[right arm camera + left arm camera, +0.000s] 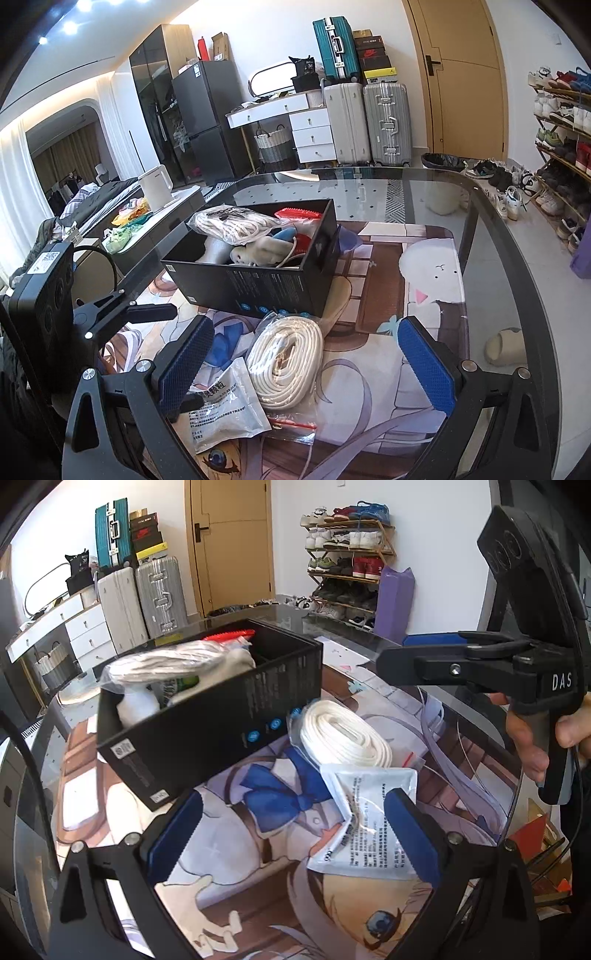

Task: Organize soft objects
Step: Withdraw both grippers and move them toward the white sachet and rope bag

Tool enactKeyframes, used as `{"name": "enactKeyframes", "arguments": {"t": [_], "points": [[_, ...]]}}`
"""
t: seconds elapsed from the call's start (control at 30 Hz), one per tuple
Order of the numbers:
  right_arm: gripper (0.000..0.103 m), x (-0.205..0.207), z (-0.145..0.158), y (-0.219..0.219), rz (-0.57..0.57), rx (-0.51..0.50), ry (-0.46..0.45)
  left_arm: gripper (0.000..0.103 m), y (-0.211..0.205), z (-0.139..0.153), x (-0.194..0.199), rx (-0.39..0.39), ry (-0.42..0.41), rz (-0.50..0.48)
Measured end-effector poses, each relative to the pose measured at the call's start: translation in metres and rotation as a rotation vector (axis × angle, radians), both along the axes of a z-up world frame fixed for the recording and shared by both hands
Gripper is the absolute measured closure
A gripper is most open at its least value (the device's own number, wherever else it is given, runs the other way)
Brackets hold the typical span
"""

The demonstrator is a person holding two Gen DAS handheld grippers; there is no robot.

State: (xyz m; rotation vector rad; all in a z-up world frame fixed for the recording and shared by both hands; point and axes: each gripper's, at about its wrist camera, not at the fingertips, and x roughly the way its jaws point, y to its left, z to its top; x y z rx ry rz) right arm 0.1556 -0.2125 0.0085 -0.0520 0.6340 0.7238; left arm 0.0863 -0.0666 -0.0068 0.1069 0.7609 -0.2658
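Note:
A black box (221, 716) (269, 284) on the glass table holds bagged white rope (166, 664) (232, 223) and other soft items. A coil of white cord in a clear bag (343, 734) (288, 365) lies beside the box. A silver printed pouch (369, 819) (221, 410) lies next to the coil. My left gripper (295, 834) is open above the pouch, its right finger over it. My right gripper (306, 369) is open and empty, straddling the cord coil from above. In the left wrist view the right gripper (391, 661) shows from the side.
An anime-print mat (258, 867) (369, 369) covers the glass table (498, 229). Suitcases (369, 122), a white dresser (310, 129) and a shoe rack (347, 565) stand beyond the table. A slipper (506, 345) lies on the floor under the glass.

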Motion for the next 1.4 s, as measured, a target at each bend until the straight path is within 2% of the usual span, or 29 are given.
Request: {"name": "enactKeyframes", "arguments": {"t": [0.43, 0.53, 0.67, 0.9, 1.03, 1.1, 1.3, 1.4], "points": [[0.002, 0.002, -0.008, 0.007, 0.012, -0.029, 0.020, 0.004, -0.024, -0.013, -0.002, 0.016, 0.069, -0.094], [0.002, 0.003, -0.010, 0.006, 0.010, -0.029, 0.026, 0.004, -0.026, -0.014, -0.002, 0.011, 0.086, -0.100], [0.002, 0.004, -0.010, 0.006, 0.006, -0.031, 0.030, 0.004, -0.024, -0.016, 0.000, -0.039, 0.117, -0.112], [0.002, 0.007, -0.012, 0.002, -0.001, -0.025, 0.037, 0.006, -0.032, -0.020, 0.003, -0.026, 0.147, -0.113], [0.002, 0.007, -0.013, 0.001, -0.005, -0.027, 0.040, 0.017, -0.037, -0.019, 0.002, -0.002, 0.134, -0.121], [0.002, 0.007, -0.013, 0.001, -0.004, -0.027, 0.040, 0.019, -0.041, -0.018, 0.000, 0.014, 0.126, -0.137], [0.002, 0.007, -0.013, 0.001, -0.001, -0.029, 0.041, 0.049, -0.040, -0.015, -0.008, 0.010, 0.099, -0.175], [0.002, 0.007, -0.013, 0.001, -0.002, -0.028, 0.041, 0.056, -0.030, -0.013, -0.010, -0.014, 0.100, -0.171]]}}
